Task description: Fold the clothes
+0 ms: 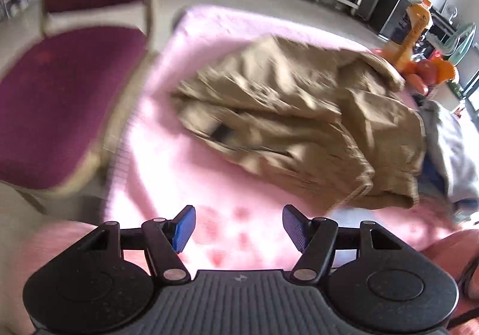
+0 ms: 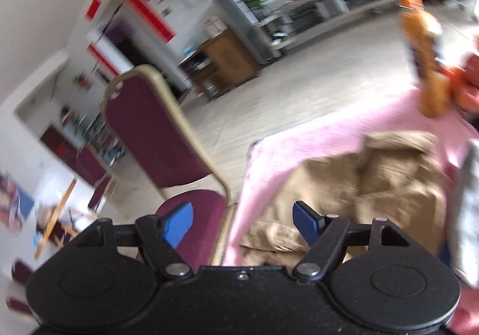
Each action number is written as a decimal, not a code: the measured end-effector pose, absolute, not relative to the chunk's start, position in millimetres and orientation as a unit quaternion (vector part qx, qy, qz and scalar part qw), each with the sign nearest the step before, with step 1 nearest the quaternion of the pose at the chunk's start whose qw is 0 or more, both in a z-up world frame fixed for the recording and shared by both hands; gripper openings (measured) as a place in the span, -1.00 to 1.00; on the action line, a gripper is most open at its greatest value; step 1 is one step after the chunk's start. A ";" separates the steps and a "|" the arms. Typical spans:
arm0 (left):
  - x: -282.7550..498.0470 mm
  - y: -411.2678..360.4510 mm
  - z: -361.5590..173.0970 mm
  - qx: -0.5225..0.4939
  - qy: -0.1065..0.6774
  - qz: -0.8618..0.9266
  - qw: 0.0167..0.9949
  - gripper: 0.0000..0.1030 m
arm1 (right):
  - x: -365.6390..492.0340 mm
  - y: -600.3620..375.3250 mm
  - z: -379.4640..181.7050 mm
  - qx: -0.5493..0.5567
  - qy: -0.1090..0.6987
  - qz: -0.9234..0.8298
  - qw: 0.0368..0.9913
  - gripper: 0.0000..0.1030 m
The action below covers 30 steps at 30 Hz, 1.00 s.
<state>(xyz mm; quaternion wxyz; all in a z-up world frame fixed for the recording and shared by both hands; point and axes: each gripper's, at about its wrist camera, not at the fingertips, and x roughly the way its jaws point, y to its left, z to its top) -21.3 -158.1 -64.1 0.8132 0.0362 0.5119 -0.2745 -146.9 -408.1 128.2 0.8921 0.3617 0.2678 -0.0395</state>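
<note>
Garment: khaki clothing [image 1: 299,122] crumpled on pink blanket [image 1: 167,161] | left gripper [image 1: 239,227] wide, empty | right gripper [image 2: 242,224] wide, empty | maroon chair [image 1: 60,101] beside blanket | orange bottle [image 1: 414,23] beyond garment

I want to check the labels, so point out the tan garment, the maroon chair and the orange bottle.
tan garment [image 1: 299,125]: left wrist view, middle of the crumpled cloth.
maroon chair [image 1: 60,101]: left wrist view, seat cushion.
orange bottle [image 2: 425,50]: right wrist view, mid body, blurred.
</note>
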 end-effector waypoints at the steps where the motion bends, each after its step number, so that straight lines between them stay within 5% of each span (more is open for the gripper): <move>1: -15.4 -167.8 -74.5 0.021 0.527 -0.271 0.805 0.22 | -160.0 -417.7 118.6 0.374 0.263 -0.049 0.888 0.43; 14: 41.4 -192.1 -139.4 -0.137 0.540 -0.187 0.809 0.40 | -220.9 -503.8 -119.4 0.533 0.316 -0.105 0.778 0.41; 18: 42.0 -197.3 -148.1 -0.149 0.531 -0.208 0.808 0.40 | -219.0 -509.9 -142.9 0.553 0.310 -0.098 0.767 0.41; 22: 41.9 -197.1 -148.2 -0.228 0.539 -0.266 0.766 0.05 | -215.2 -513.0 -147.6 0.538 0.285 -0.117 0.784 0.41; 27: 38.7 -188.2 -119.6 -0.266 0.461 -0.323 0.783 0.01 | -219.5 -514.6 -160.4 0.581 0.260 -0.129 0.760 0.41; 30: 44.2 -189.6 -129.7 -0.256 0.486 -0.306 0.777 0.04 | -218.4 -515.9 -176.8 0.615 0.257 -0.134 0.734 0.29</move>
